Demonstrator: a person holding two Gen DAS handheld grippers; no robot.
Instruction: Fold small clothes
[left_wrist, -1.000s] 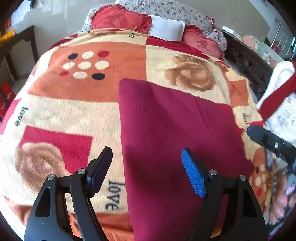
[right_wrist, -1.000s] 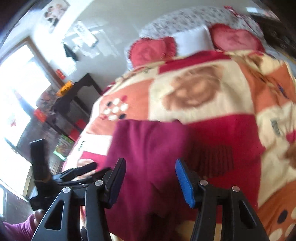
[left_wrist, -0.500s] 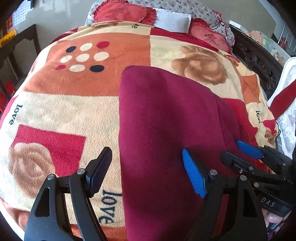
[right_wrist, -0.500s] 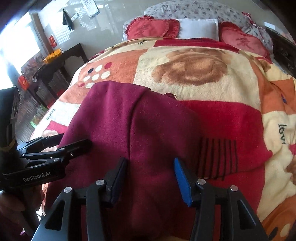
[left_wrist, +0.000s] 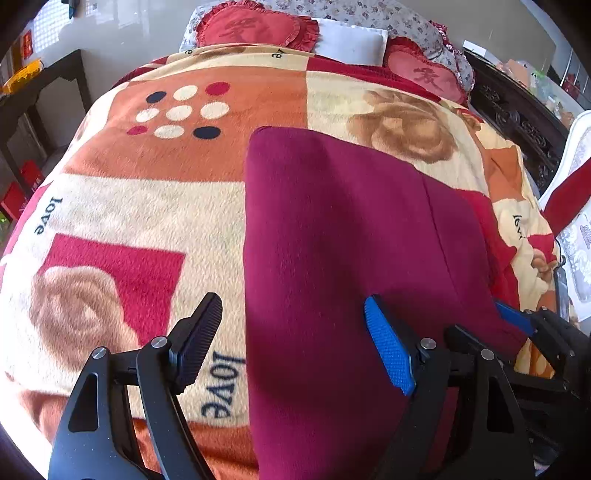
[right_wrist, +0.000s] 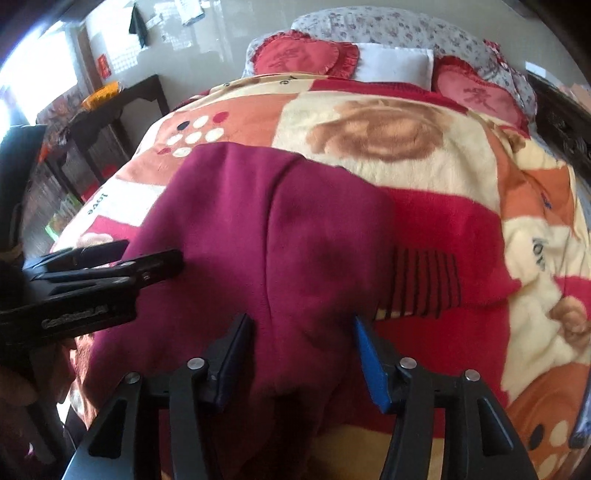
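The maroon garment (left_wrist: 343, 258) lies spread on the patterned blanket (left_wrist: 155, 206), running from the near edge of the bed up toward the middle, its left edge straight and its top corner rounded. A fold line runs lengthwise down the cloth, clear in the right wrist view (right_wrist: 269, 240). Near the bed's edge the fabric bunches and drapes downward.

The left gripper (left_wrist: 293, 343) hovers low over the garment's left edge, jaws spread wide, black pad over the blanket, blue pad over the cloth, nothing held. The right gripper (right_wrist: 301, 354) sits at the near end of the garment, jaws parted, with bunched fabric rising between the two pads; whether the pads actually touch the cloth is hard to say from this angle, but they are not clamped on it. Each tool shows at the edge of the other's view, just beside the garment's sides.

Further out: two red heart-shaped cushions (left_wrist: 255, 27) and a white pillow (left_wrist: 351, 40) at the head of the bed, and a dark side table (right_wrist: 122, 99) to the left.
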